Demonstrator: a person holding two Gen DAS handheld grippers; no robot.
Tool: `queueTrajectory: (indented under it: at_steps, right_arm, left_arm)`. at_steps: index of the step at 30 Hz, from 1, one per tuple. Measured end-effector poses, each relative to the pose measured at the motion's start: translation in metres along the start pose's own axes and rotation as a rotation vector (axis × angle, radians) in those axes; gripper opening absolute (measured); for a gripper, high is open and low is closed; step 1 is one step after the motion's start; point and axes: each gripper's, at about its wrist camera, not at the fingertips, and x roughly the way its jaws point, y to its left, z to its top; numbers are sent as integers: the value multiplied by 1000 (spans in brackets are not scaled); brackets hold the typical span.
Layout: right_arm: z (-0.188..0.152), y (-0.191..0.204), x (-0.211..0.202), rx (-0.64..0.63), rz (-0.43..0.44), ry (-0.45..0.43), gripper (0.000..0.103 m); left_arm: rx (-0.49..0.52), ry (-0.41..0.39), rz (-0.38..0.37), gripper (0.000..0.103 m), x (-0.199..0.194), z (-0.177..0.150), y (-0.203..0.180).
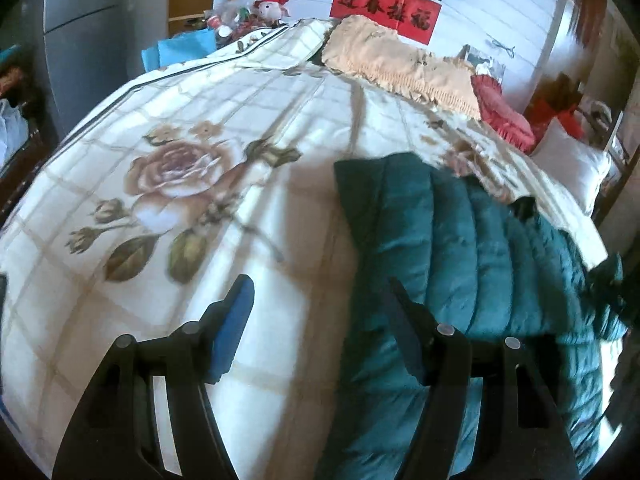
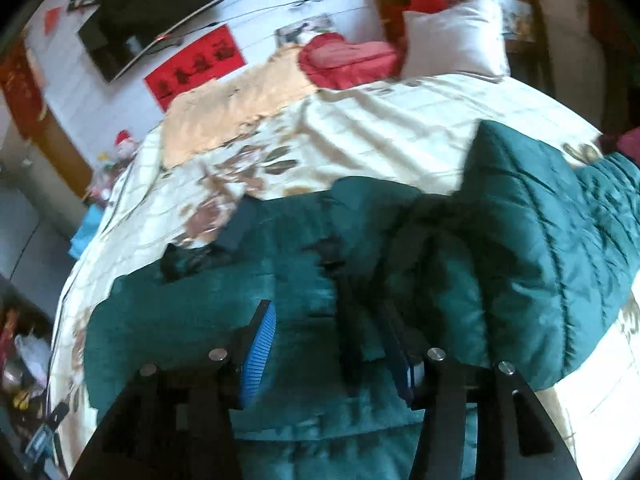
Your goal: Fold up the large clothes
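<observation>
Both the left gripper [image 1: 320,300] and right gripper [image 2: 328,328] hang wide apart, gripping nothing, above the teal puffer jacket [image 2: 520,240] on the floral quilt [image 1: 180,160].

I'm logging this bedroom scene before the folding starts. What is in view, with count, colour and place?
Puffer jacket: one, dark teal, quilted, spread on the near part of the bed.
Bedspread: one, cream with a grid and rose print, covering the bed.
Fringed blanket: one, beige, at the far edge of the bed by the wall.
Cushion: one, red and pink, frilled, next to the blanket.
Pillow: one, white, far right corner of the bed.
Banner: one, red with black characters, on the white wall.
Television: one, black, mounted above the banner.
Plush toy: one, red hat, on the clutter beyond the bed.
Left tongs: black with blue pads, open, empty, over the jacket's edge.
Right tongs: same build, open, over the jacket.
</observation>
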Motion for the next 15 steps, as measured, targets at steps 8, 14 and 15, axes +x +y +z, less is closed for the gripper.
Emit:
queueTrajectory:
  at_steps: [8,14,15]
  right_arm:
    - [-8,5,51,39,-14,99,59]
    - [-3,6,41,-49,5,31,5]
    - [-2,7,40,-71,-17,16,5]
  left_arm:
    - [-58,73,-8,66,62,35,-28]
    - [-41,123,26,74,88,24,-36]
    - [-31,118,36,77,90,21,-38]
